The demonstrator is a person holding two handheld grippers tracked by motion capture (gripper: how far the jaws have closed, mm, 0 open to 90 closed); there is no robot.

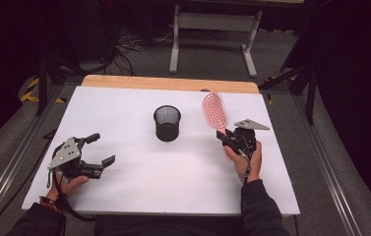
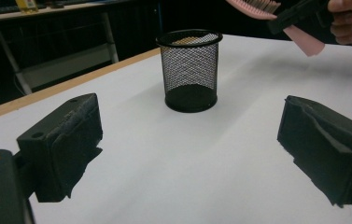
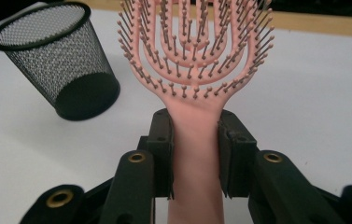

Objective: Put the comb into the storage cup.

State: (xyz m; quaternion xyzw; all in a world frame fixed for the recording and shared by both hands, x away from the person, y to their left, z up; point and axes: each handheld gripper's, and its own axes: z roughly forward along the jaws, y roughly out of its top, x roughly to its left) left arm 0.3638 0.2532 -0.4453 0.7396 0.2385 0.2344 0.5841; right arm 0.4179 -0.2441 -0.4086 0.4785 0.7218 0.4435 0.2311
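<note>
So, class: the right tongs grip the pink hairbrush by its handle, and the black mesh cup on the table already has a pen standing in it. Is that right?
Not quite. The right tongs do grip the pink hairbrush by its handle, but the black mesh cup holds no pen: the left gripper view shows through the mesh to a bare inside.

White table top [image 1: 139, 103], wooden edge strip [image 1: 124, 81], grey-legged bench [image 1: 215, 22] behind, floor cables [image 1: 129, 46]

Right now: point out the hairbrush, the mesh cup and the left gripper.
pink hairbrush [image 3: 196, 140], right gripper view, on the handle between the jaws.
black mesh cup [image 1: 167, 125], high view, on its side wall.
left gripper [image 1: 103, 149], high view, midway between its open fingertips.
</note>
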